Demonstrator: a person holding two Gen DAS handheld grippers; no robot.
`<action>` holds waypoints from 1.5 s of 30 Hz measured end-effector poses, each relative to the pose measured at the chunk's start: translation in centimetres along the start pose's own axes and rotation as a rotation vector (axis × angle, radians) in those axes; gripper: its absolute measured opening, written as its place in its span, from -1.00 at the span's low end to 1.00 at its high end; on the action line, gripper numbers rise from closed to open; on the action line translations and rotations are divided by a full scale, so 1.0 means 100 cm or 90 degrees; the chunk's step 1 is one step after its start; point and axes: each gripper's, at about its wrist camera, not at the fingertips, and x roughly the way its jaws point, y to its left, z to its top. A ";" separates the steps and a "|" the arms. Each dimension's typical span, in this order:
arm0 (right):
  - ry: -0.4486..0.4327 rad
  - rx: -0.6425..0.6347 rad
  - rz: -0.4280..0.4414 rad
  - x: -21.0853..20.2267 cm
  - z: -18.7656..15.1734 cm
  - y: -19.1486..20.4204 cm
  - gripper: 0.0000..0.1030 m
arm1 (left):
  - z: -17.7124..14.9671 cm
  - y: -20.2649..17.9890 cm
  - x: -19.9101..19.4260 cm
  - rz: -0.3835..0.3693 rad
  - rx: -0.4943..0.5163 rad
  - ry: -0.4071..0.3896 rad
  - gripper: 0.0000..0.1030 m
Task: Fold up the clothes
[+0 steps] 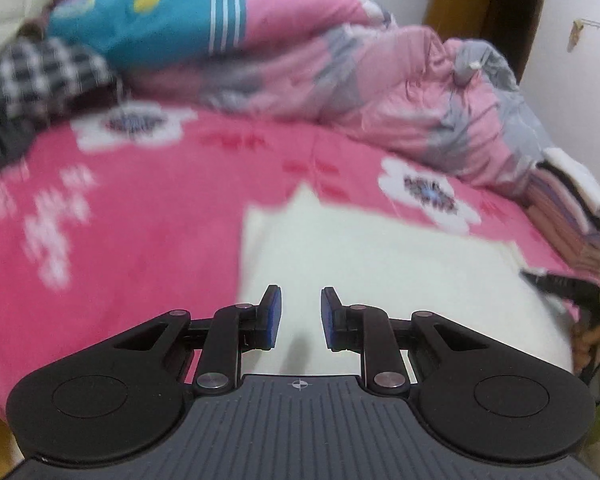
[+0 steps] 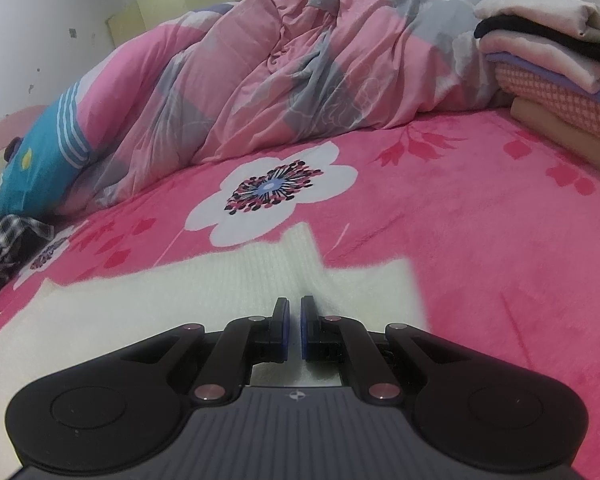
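**Cream knit lying flat on the pink bed**

Right now I am hovering both tools over a cream knitted garment (image 2: 204, 292) that is lying spread on the pink flowered blanket (image 2: 500, 240), close to the near edge of the bed. Its ribbed neck or cuff is sticking up toward the big white flower print — I cannot tell which part it is.

My left gripper (image 1: 301, 318) is standing with its blue-padded fingers (image 1: 274, 316) parted by a clear gap, holding nothing; the cream fabric is showing between and below them. That view is blurring, so finer detail is escaping me.

My right gripper (image 2: 294, 328) is showing only a narrow slit between its pads. The ribbed strip of the knit is running straight ahead of the tips, yet nothing is sitting between them that I can see — whether they are touching the fabric, I cannot tell.

Behind the garment a rumpled pink and grey quilt (image 2: 300, 68) is piling up along the far side of the bed, with a teal striped pillow (image 2: 40, 160) at its left end. A checked black-and-white cloth (image 2: 4, 248) is lying beside the pillow. At the right, a stack of folded clothes (image 2: 560, 80) is resting on the blanket, well apart from the knit.
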 end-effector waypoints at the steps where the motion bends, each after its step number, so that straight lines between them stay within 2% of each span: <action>1: 0.000 -0.002 -0.001 0.000 0.000 0.001 -0.93 | -0.011 0.002 0.007 0.007 -0.007 0.003 -0.58; 3: 0.001 -0.006 -0.004 0.000 0.000 0.002 -0.93 | -0.019 0.008 0.007 -0.004 -0.018 -0.016 -0.58; 7: 0.000 -0.011 -0.008 0.000 0.000 0.003 -0.93 | -0.014 0.016 -0.008 -0.024 -0.040 -0.029 -0.58; 12: -0.001 -0.010 -0.009 0.000 0.000 0.004 -0.93 | -0.030 0.026 -0.005 -0.020 -0.046 -0.037 -0.56; 20: -0.002 -0.015 -0.012 0.001 0.000 0.004 -0.93 | -0.038 0.019 -0.027 -0.014 -0.012 -0.043 -0.58; 23: -0.003 -0.011 -0.009 0.000 -0.001 0.003 -0.93 | -0.053 0.026 -0.024 -0.010 -0.028 -0.039 -0.57; 28: -0.005 -0.011 -0.009 0.000 0.000 0.004 -0.93 | -0.047 0.027 -0.048 -0.016 -0.040 -0.060 -0.56; 29: -0.006 -0.010 -0.008 -0.001 -0.001 0.004 -0.93 | -0.049 0.026 -0.052 -0.010 -0.026 -0.060 -0.55; 31: -0.007 -0.008 -0.006 -0.001 -0.001 0.003 -0.93 | -0.058 0.030 -0.045 0.013 -0.017 -0.025 -0.54; 32: -0.007 -0.007 -0.005 -0.001 -0.001 0.003 -0.93 | -0.063 0.033 -0.041 0.016 -0.022 -0.013 -0.46; 35: -0.007 -0.005 -0.003 -0.001 -0.001 0.002 -0.93 | -0.066 0.036 -0.043 0.018 -0.028 -0.007 -0.46; 41: 0.001 0.011 0.007 -0.010 0.004 -0.001 -0.89 | -0.046 0.034 -0.077 0.027 -0.022 -0.064 -0.45; 43: -0.008 0.010 0.014 -0.027 0.003 0.004 -0.79 | -0.037 0.028 -0.086 0.023 -0.016 -0.094 -0.35; 45: -0.016 -0.005 0.030 -0.048 -0.001 0.013 -0.77 | -0.028 0.019 -0.084 0.003 -0.012 -0.106 -0.13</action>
